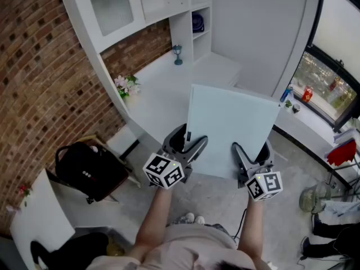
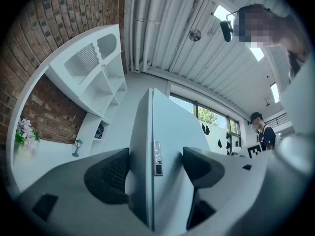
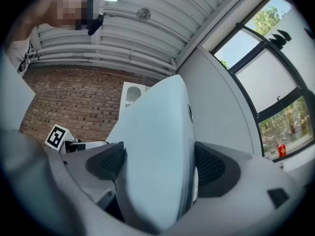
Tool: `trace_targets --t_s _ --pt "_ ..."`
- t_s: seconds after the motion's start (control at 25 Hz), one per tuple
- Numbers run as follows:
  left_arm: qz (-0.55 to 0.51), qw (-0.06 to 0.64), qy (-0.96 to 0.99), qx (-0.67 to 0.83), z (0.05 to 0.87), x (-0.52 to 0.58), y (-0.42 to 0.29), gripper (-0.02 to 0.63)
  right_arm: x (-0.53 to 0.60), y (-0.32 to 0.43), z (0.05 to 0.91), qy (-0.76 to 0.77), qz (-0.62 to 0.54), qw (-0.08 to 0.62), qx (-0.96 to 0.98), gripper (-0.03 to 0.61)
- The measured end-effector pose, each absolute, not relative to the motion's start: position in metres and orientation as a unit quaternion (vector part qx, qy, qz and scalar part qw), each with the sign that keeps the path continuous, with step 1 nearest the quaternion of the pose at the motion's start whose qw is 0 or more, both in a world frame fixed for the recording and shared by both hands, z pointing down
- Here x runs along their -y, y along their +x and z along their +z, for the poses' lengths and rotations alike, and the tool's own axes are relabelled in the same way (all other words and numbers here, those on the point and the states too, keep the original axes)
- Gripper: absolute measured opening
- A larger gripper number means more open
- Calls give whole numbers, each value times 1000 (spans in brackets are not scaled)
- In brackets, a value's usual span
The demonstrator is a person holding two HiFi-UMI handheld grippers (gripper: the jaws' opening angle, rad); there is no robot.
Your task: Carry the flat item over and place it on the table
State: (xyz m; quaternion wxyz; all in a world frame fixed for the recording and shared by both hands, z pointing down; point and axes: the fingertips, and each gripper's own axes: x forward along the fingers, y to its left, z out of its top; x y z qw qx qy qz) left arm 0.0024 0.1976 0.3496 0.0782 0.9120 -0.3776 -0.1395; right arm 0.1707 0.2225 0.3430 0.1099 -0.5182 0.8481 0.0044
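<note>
Just beside the white surface [image 1: 163, 89], the pale blue flat rectangular panel [image 1: 230, 125] is held aloft, tilted. Its near edge is gripped by the left claw [image 1: 188, 143] and the right claw [image 1: 251, 151], both clamped on it.

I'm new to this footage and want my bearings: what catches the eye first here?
A large pale flat panel held in mid-air, its near edge clamped in the jaws of the left gripper and right gripper. Beyond it lies a white table under white shelving, beside a brick wall at left.
</note>
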Motion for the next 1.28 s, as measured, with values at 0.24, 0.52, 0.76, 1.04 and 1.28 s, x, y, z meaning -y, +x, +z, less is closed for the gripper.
trace_targets --t_s 0.24,0.52,0.76,1.04,1.28 --pt "-140 83 912 377 352 -194 -7 341 -220 161 344 -519 3 107 -848 460" --pt "-141 91 912 373 357 -193 -12 341 -220 156 347 -521 -1 103 -847 460" --pt "-144 93 914 368 358 -187 -19 341 -216 150 347 -524 -1 103 -845 460" --pt "-141 99 918 357 364 -177 -23 341 -210 145 353 -531 -11 107 -840 460" --pt "-134 102 923 346 375 -166 -17 342 -203 149 364 -540 -15 110 -834 460"
